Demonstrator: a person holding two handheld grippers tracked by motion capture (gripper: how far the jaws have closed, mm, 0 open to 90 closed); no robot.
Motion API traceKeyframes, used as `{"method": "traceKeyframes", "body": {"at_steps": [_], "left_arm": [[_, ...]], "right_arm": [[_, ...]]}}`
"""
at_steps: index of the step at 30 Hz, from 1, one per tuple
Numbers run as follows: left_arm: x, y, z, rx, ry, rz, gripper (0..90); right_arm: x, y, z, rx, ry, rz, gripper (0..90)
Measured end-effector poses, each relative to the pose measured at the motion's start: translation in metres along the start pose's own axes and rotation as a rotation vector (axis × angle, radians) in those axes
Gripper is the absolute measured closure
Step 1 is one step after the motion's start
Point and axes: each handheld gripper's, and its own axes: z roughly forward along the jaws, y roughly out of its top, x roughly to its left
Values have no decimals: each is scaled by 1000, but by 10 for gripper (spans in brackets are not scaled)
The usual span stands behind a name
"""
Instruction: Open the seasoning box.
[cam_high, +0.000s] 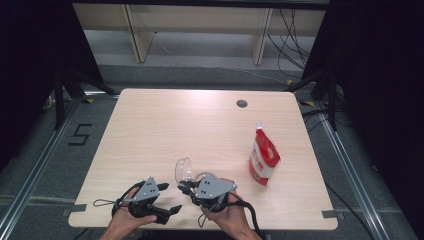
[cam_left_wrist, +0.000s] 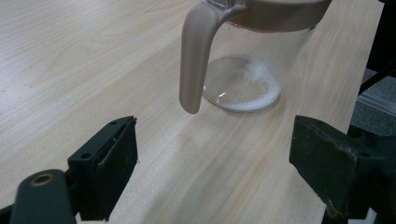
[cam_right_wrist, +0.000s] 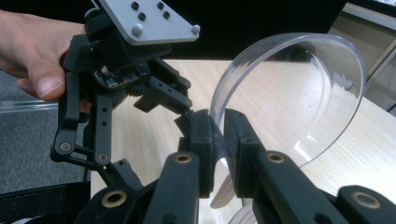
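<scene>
Clear lid (cam_right_wrist: 299, 93) pinched at its rim between closed jaws of right gripper (cam_right_wrist: 217, 144), pitcher (cam_left_wrist: 243, 79) on table (cam_high: 165, 130) ahead of left gripper (cam_left_wrist: 215, 168), jaws spread wide, handle (cam_left_wrist: 196, 60) beyond them.

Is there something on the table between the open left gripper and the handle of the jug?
Nothing visible. In the left gripper view, the left gripper has its jaws spread wide, and bare table lies between them and the jug's beige handle. The right gripper pinches the clear lid beside it.
</scene>
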Motion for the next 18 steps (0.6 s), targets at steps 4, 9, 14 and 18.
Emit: {"method": "traceKeyframes", "body": {"at_steps": [4, 9, 14, 18], "left_arm": [[0, 0, 0, -15, 5, -5, 152], [0, 0, 0, -3, 0, -12, 152], [0, 0, 0, 7, -4, -6, 152], [0, 0, 0, 7, -3, -7, 152]], "right_arm": [[-1, 1, 2, 2, -2, -6, 831], [-1, 1, 3, 6, -3, -2, 833], [-2, 2, 4, 9, 2, -6, 831], [-2, 2, 4, 8, -2, 0, 779]]}}
